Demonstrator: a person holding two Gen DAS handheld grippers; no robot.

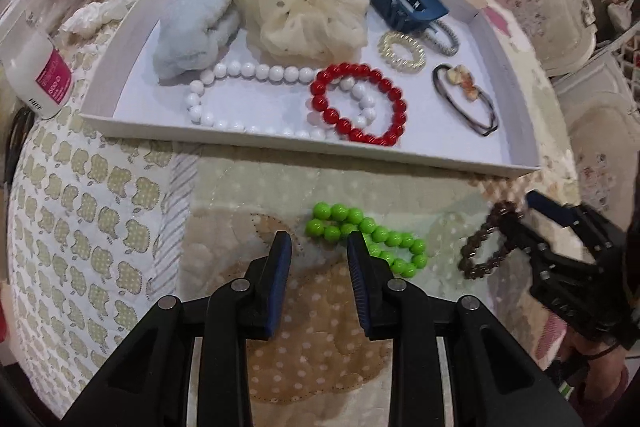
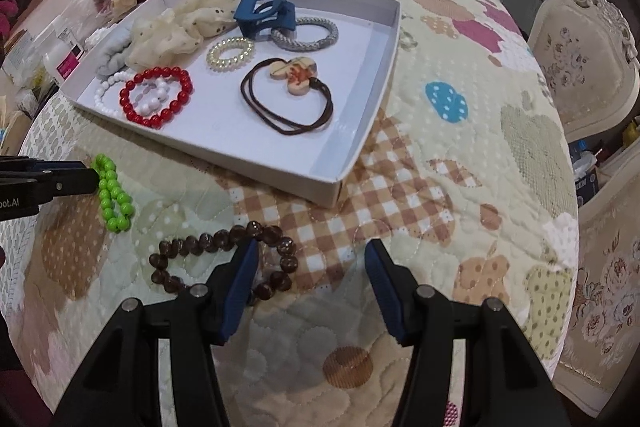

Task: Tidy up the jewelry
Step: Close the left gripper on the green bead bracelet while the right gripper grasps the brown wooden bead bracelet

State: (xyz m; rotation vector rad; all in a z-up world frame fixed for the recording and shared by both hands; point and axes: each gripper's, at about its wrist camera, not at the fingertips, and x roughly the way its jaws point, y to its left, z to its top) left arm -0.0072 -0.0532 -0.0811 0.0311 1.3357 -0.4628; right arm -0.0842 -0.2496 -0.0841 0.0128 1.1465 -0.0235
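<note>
A white tray (image 1: 100, 115) (image 2: 360, 143) holds a red bead bracelet (image 1: 358, 103) (image 2: 156, 97), white beads (image 1: 248, 71), two scrunchies, a blue claw clip (image 1: 406, 3) and hair ties. A green bead bracelet (image 1: 364, 237) (image 2: 112, 193) lies on the quilt in front of the tray. My left gripper (image 1: 318, 243) is open, its right finger at the green beads. A brown bead bracelet (image 2: 224, 255) (image 1: 484, 243) lies to the right. My right gripper (image 2: 312, 247) is open, its left finger over the brown beads.
Jars, a tin and a white bottle (image 1: 38, 75) stand at the back left of the round table. Cream chairs (image 2: 580, 67) stand on the right. The quilted cloth (image 2: 460, 167) covers the table.
</note>
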